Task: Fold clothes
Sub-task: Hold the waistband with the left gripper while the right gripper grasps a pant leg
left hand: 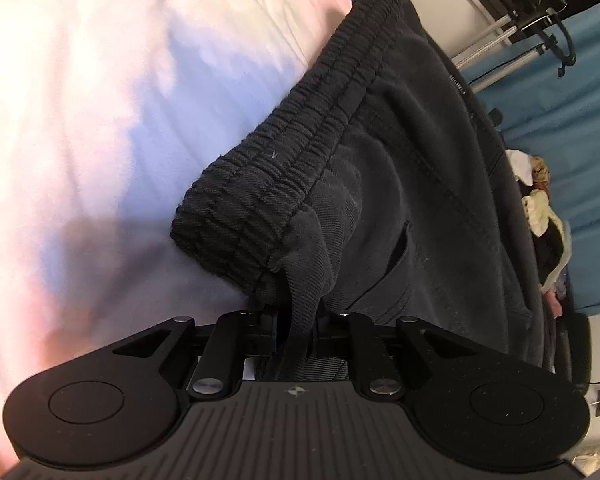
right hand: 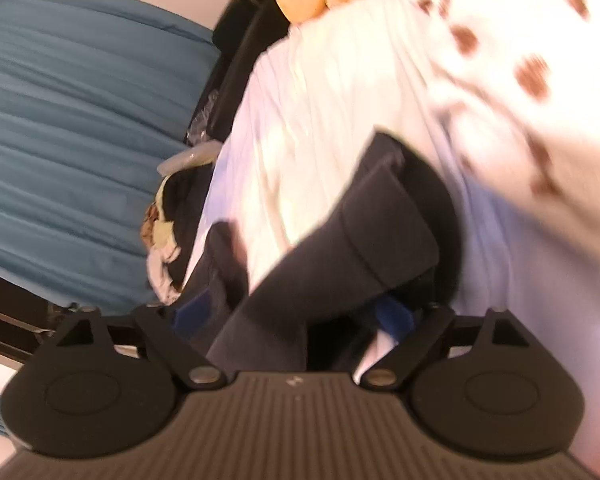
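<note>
Lying across the white bedding (left hand: pixel 80 120), the black sweatpants (left hand: pixel 400 168) look soft, thick and fairly heavy, so I judge they will droop and bunch wherever they are not supported. The ribbed elastic waistband (left hand: pixel 284 148) is the firmest part, and a pinch at its corner, or at a leg hem, should carry the cloth best.

The left gripper (left hand: pixel 294 328) points steeply down at the waistband's near corner, its jaws drawn narrow and pinching a fold of the sweatpants just below that band.

The right gripper (right hand: pixel 296 316) tilts less steeply, its view blurred. Its jaws stand wide, with a folded dark leg of the sweatpants lying between them; whether the pads press on it I cannot tell. Beyond that leg lies a white blanket with brown spots (right hand: pixel 520 60).
</note>
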{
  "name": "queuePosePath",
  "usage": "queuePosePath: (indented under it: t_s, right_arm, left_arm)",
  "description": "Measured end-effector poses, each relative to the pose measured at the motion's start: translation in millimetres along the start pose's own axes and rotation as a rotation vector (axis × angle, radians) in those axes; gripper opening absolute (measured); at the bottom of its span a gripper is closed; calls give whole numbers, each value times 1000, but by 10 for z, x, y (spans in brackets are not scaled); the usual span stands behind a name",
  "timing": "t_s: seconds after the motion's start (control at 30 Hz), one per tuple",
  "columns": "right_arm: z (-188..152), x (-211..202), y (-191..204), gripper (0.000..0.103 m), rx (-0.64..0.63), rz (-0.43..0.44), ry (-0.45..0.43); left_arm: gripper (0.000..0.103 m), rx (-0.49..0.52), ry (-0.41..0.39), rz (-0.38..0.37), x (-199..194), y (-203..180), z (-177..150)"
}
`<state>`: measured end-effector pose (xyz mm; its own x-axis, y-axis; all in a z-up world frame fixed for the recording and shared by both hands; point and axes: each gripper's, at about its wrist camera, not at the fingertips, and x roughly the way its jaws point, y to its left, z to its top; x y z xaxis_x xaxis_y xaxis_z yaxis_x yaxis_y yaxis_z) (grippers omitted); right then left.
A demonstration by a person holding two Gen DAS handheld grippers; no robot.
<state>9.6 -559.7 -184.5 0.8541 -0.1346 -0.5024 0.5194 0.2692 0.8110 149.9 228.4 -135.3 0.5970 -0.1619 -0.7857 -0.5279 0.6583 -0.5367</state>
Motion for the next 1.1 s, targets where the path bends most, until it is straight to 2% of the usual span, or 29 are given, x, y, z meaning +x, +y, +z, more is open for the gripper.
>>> queuePosePath:
  t_s: [0.07,0.13,0.2,0.33,0.4,0.47,0.5,0.57,0.67,0.77,0.83,0.97,1.1]
  right_arm:
    - [60,115,89,27,-56,-37,-19]
    - [140,199,235,16,-100,-66,-40]
    - [230,253,425,9,-144,-65,-62]
    - [350,-51,1087,5,-329,140,-149]
    - [361,-306,1183,4,-394,268,-211]
    - [331,-474,1118,4,-456,317,-254]
    - [315,-489,995,4,-458,283,-242]
    - [258,-422,608,4,-421,161,-181]
    - [137,-226,-72,4,-351,-8,-101]
    - [-37,-90,-597,4,-293,-92,-44]
    - [-144,-102,-802,4,-256,-101,-30]
    - [-124,-128,-758,4,-259,-111,-13]
    - [72,-52,-234,4,-298,-102,-10]
  left_arm:
    - [13,-20,-6,-4,0,27,11]
    - [9,-52,-26,-26,-45,73,18]
    - [8,-99,-56,-88,-133,115,57]
    - [6,-161,-141,-251,-440,221,148]
    - [6,-172,-175,-266,-551,300,156]
    - [6,-200,-191,-251,-623,431,159]
    - [6,-203,-199,-228,-646,490,166]
    - [6,-196,-205,-169,-649,584,186]
    - [6,-218,-152,-144,-539,723,226]
    - [6,-223,-130,-137,-500,745,248]
    - [6,-204,-134,-126,-510,707,248]
    - [6,-174,-154,-113,-570,636,252]
    - [6,-197,-163,-129,-580,648,254]
